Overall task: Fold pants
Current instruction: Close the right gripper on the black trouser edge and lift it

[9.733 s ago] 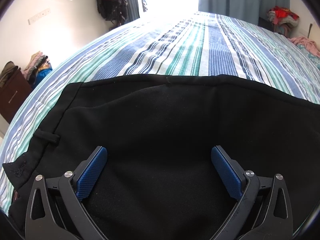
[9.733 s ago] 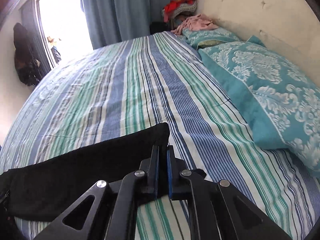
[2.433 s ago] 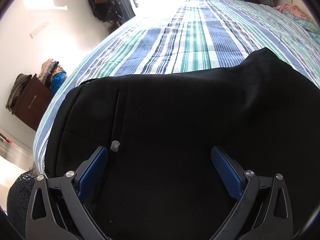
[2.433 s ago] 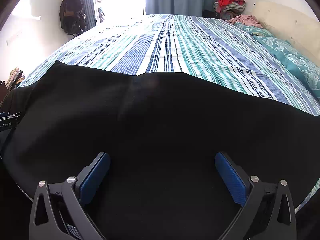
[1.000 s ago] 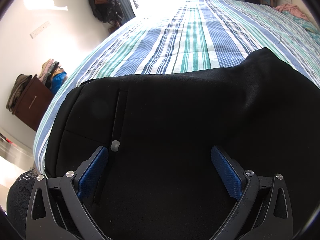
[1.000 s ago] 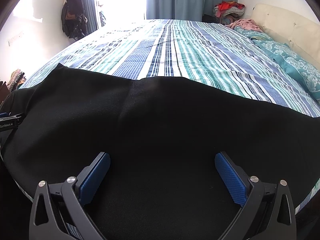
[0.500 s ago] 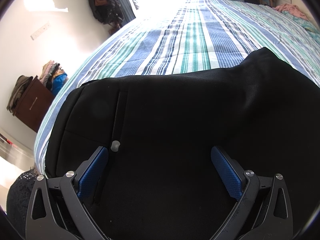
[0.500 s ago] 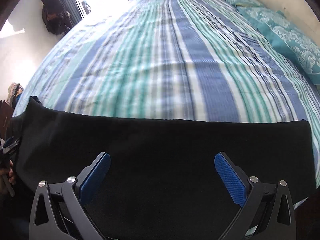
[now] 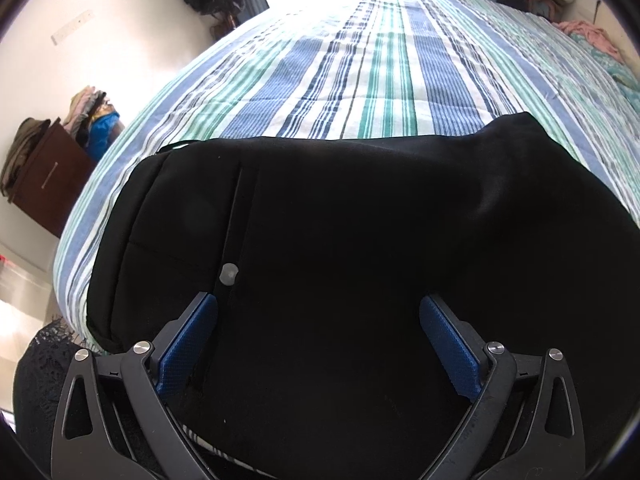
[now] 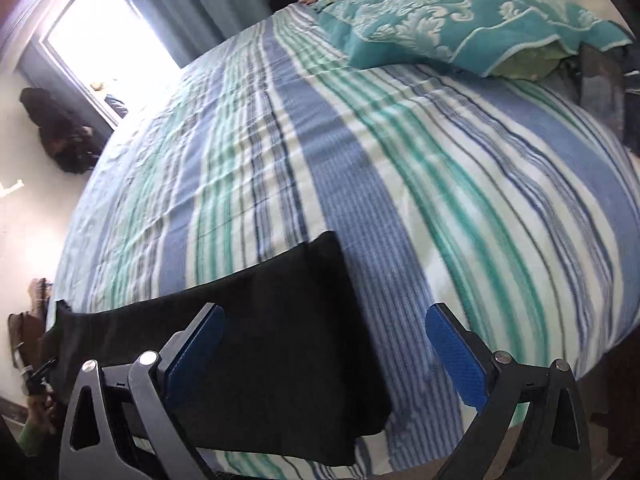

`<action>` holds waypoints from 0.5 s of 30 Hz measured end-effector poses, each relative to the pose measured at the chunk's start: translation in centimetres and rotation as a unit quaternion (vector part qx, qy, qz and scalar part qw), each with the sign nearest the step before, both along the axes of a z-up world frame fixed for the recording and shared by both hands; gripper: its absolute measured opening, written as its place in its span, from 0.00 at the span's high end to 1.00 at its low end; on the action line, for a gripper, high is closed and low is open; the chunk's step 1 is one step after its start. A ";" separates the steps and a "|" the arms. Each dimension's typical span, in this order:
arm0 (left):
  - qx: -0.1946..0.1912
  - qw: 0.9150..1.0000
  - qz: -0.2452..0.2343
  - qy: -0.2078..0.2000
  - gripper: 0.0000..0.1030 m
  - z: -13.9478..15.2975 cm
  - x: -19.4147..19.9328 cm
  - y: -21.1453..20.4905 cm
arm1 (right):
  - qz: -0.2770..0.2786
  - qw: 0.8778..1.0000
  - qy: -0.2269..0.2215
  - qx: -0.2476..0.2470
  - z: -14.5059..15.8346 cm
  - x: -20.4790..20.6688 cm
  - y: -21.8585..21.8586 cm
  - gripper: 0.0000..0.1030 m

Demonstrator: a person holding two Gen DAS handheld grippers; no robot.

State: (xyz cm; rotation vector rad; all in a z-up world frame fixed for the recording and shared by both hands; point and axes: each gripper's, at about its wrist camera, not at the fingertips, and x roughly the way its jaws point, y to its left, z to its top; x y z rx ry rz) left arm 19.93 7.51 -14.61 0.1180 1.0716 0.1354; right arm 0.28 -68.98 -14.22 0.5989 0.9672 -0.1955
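Nearest, the left hand-held gripper (image 9: 318, 344) is seen spread wide above the black pants (image 9: 360, 240), nothing gripped between its blue pads (image 9: 186, 344). A small grey button (image 9: 229, 273) is seen on the pants just beyond the left pad. The right hand-held gripper (image 10: 324, 352) is likewise spread wide and empty over the pants' leg end (image 10: 280, 340). The pants are laid along the near edge of the striped bed (image 10: 360, 160). Beyond the pants, a teal patterned pillow (image 10: 460, 12) is seen at the bed's far end.
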 end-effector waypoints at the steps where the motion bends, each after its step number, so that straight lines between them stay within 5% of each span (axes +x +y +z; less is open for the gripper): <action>1: 0.000 1.000 -0.001 0.002 0.02 0.1 -0.2 -0.3 | 0.011 1.000 -0.010 0.016 -0.2 0.2 0.1 0.12; 3: 0.001 1.000 -0.010 0.002 0.02 0.3 -0.6 -1.1 | 0.025 0.999 -0.007 0.047 -1.1 1.0 -0.1 0.37; 7: 0.024 0.999 -0.043 -0.004 0.02 0.5 -1.3 -2.8 | 0.046 0.998 0.041 0.033 -2.9 2.5 0.4 0.52; 10: 0.037 0.998 -0.054 -0.007 0.02 0.6 -1.6 -3.5 | 0.081 0.994 0.054 0.044 -3.3 3.0 0.8 0.82; 15: 0.004 0.999 -0.043 0.000 0.02 1.0 -1.6 -3.0 | 0.078 0.995 0.043 0.038 -1.6 2.8 2.3 0.88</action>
